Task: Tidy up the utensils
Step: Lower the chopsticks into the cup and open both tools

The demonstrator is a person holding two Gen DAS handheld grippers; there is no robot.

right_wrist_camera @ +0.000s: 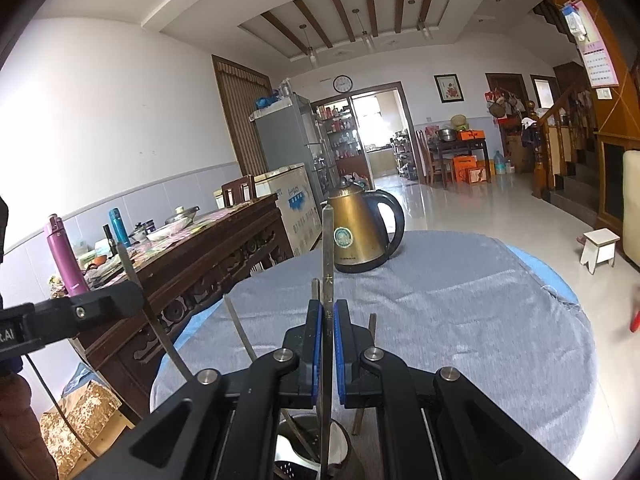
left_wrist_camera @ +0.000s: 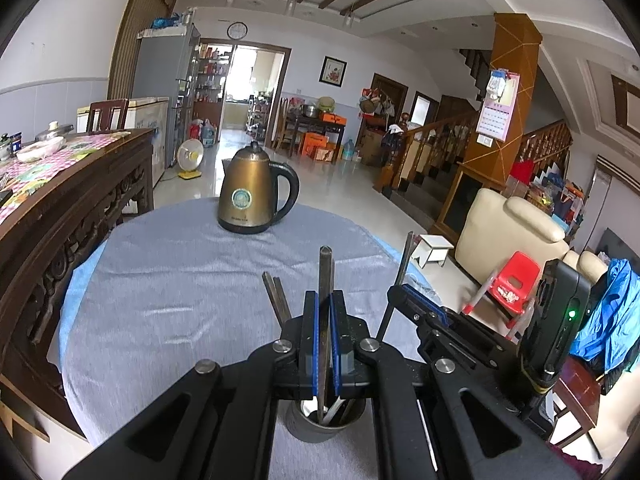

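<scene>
A grey utensil cup (left_wrist_camera: 308, 430) stands on the cloth-covered round table (left_wrist_camera: 168, 280), right under both grippers. My left gripper (left_wrist_camera: 324, 300) is shut on a dark flat metal utensil handle (left_wrist_camera: 326, 268) that stands upright, its lower end in the cup. Two more handles (left_wrist_camera: 276, 296) lean out to the left. My right gripper (right_wrist_camera: 328, 308) is shut on an engraved flat metal handle (right_wrist_camera: 328, 248) that also reaches down into the cup (right_wrist_camera: 344, 446). Each gripper shows in the other's view: the right gripper (left_wrist_camera: 404, 296), the left gripper (right_wrist_camera: 120, 300).
A bronze electric kettle (left_wrist_camera: 250, 196) stands at the table's far side. A carved dark wooden sideboard (left_wrist_camera: 80, 200) with bowls and bottles runs along the left. A cream sofa (left_wrist_camera: 504, 232), a red child's chair (left_wrist_camera: 516, 284) and a small white stool (left_wrist_camera: 434, 248) stand to the right.
</scene>
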